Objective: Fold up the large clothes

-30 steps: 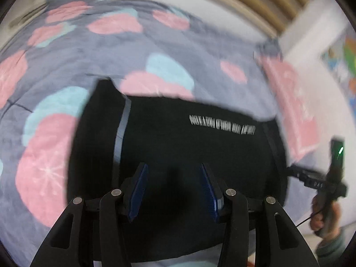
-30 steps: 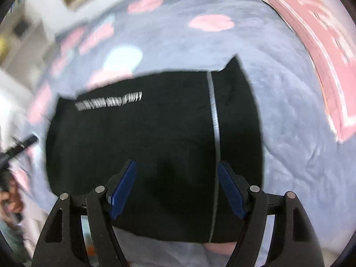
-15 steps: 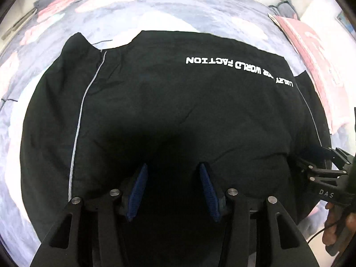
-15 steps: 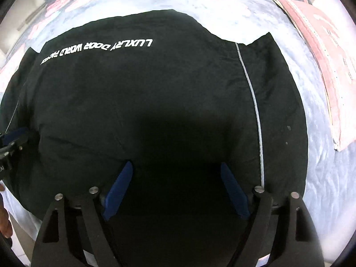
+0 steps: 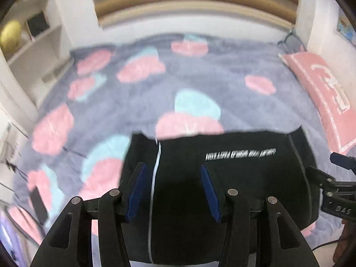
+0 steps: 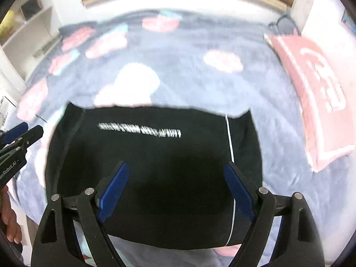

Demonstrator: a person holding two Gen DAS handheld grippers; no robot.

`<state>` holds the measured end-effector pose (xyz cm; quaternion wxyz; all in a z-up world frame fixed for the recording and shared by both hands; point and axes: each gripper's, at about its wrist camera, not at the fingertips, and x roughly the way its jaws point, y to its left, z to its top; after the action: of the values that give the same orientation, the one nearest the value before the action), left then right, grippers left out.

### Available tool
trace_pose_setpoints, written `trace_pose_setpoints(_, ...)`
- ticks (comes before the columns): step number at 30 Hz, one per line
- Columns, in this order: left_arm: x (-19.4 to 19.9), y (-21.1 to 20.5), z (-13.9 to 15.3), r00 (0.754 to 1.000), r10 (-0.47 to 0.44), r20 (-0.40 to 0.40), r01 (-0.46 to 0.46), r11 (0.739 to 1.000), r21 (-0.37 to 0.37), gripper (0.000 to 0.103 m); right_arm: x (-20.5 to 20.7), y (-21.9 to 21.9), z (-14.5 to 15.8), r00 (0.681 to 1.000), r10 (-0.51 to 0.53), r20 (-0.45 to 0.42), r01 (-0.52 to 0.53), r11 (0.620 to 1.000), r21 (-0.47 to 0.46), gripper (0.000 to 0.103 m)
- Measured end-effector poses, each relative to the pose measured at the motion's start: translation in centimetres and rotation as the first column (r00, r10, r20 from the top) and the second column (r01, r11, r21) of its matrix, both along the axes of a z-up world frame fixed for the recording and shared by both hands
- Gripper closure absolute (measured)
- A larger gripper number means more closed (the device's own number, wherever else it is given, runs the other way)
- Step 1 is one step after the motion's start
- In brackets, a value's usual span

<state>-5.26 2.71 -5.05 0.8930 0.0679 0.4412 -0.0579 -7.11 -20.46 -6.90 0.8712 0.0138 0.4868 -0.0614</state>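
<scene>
A black garment (image 5: 233, 178) lies folded flat on the near part of the bed, with white lettering (image 5: 240, 153) across it and a thin white stripe (image 5: 156, 166) down one side. My left gripper (image 5: 172, 165) hovers above its left part, open, nothing between the blue pads. The right wrist view shows the same garment (image 6: 155, 151) below my right gripper (image 6: 176, 164), whose jaws stand wide with nothing in them. Each gripper shows at the edge of the other's view: the right gripper (image 5: 329, 169) and the left gripper (image 6: 31, 130).
The bed carries a grey blanket (image 5: 200, 77) with pink and teal blobs. A pink cushion (image 5: 322, 93) lies along its right side. White shelves (image 5: 29, 44) stand to the left, wooden slats (image 5: 189, 6) behind. A dark flat object (image 5: 39, 202) rests at the blanket's left. A person's hand (image 6: 10, 222) shows low left.
Half a second ago both cameras were close over the garment; both have since lifted and tilted up, so more bed shows. The right jaws are wider than a second ago. The garment has not moved.
</scene>
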Motion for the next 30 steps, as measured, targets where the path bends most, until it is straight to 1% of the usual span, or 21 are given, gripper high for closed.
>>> trace_pose_setpoints(3,-0.5,-0.8,3.2,0.999,-0.015,0.035,0.016,0.999,-0.028,0.051,-1.3,1.0,2.8,0.999,0.0,0.054,0.001,1.0,-0.007,0.014)
trace_pose_setpoints(5,-0.9,-1.5,4.8,0.999,-0.018,0.04,0.021,0.998,-0.06,0.051,-1.7,0.9,4.4,0.997,-0.014,0.073,0.015,1.0,-0.016,0.014)
trace_pose_setpoints(6,-0.9,-1.6,5.4,0.999,-0.014,0.037,0.017,0.997,-0.078,0.051,-1.1,0.9,4.9,0.997,-0.021,0.077,0.022,1.0,-0.018,0.014)
trace_pose_setpoints(8,-1.0,-2.1,6.2,0.999,-0.008,0.042,0.012,0.995,-0.098,0.051,-1.5,1.1,6.4,0.996,-0.025,0.083,0.026,1.0,-0.005,0.014)
trace_pose_setpoints(11,-2.0,-2.4,7.1,0.998,0.009,0.058,-0.003,0.995,-0.097,0.051,-1.9,1.2,7.0,0.994,-0.031,0.104,0.03,0.999,0.011,0.014)
trace_pose_setpoints(13,-2.5,-2.7,7.3,0.997,0.013,0.07,-0.007,0.996,-0.086,0.051,-2.8,1.4,8.3,0.993,-0.034,0.113,0.034,0.999,0.001,0.014)
trace_pose_setpoints(14,-2.6,-2.8,7.2,0.997,0.015,0.076,-0.009,0.997,-0.079,0.051,-3.0,1.6,8.5,0.993,-0.032,0.113,0.033,0.999,-0.011,0.014)
trace_pose_setpoints(17,-2.6,-3.1,6.7,0.998,0.021,0.061,-0.018,0.998,-0.061,0.051,-3.2,1.8,8.3,0.994,-0.033,0.104,0.036,0.999,-0.027,0.014)
trace_pose_setpoints(19,-2.4,-3.3,6.1,0.999,0.011,0.032,-0.009,0.998,-0.061,0.051,-3.1,1.8,7.8,0.995,-0.036,0.091,0.039,0.999,-0.026,0.014)
trace_pose_setpoints(21,-2.2,-3.3,5.5,1.0,0.022,0.015,-0.021,0.998,-0.054,0.051,-3.0,1.6,7.2,0.997,-0.04,0.072,0.041,0.999,-0.018,0.014)
trace_pose_setpoints(27,-2.2,-3.6,4.9,1.0,0.019,0.004,-0.019,0.999,-0.032,0.051,-2.5,1.5,5.8,0.998,-0.046,0.04,0.046,0.999,-0.009,0.014)
trace_pose_setpoints(30,-2.3,-3.8,4.7,1.0,0.018,-0.001,-0.018,0.999,-0.037,0.051,-2.5,1.5,5.5,0.998,-0.045,0.033,0.045,0.999,-0.003,0.014)
